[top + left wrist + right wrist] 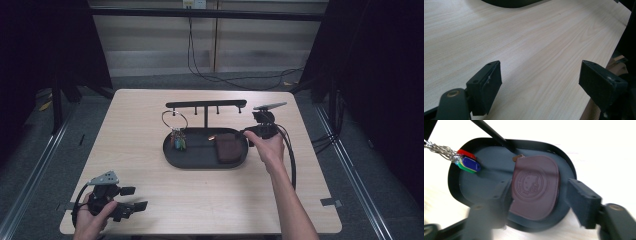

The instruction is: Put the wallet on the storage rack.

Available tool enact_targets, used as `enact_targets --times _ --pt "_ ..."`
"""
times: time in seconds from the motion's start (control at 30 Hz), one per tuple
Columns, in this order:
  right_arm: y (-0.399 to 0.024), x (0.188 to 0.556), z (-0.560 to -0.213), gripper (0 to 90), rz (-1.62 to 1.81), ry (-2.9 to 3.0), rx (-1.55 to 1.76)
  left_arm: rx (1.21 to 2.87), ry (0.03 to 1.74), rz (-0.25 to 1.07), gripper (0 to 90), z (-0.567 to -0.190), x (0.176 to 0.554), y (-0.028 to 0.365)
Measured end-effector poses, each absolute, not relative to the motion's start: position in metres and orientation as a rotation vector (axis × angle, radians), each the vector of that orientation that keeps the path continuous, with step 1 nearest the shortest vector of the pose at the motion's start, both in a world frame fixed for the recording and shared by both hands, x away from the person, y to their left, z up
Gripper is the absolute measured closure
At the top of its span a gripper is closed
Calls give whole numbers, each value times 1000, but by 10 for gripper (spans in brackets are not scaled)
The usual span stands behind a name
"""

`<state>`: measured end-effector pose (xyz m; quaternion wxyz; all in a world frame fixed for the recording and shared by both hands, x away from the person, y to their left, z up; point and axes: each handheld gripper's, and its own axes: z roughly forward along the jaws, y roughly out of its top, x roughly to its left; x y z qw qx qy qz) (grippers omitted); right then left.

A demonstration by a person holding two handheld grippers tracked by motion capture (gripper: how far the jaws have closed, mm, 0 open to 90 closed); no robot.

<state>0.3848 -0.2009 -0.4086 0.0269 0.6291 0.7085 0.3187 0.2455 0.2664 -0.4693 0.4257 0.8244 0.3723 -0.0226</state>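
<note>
Brown pouch [535, 187] in black tray [454, 185], right claw [541, 200] open above (blurred)

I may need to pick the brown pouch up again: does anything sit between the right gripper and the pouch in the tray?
Nothing visible does. The right gripper hangs open directly over the brown pouch, which lies flat in the black tray. The key tags lie at the tray's other end, and the stand's post rises beyond the pouch.

1 tray [172, 155], 1 pouch [228, 148], 1 keyring [178, 140].

rack bar [206, 104] over tray [172, 153], front table [210, 200] seemingly clear
</note>
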Motion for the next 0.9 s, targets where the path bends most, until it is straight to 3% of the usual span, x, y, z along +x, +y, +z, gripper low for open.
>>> enact_targets --times 0.9 --pt "-230 308 -429 257 1116 2111 1804 2005 968 -53 182 -470 247 269"
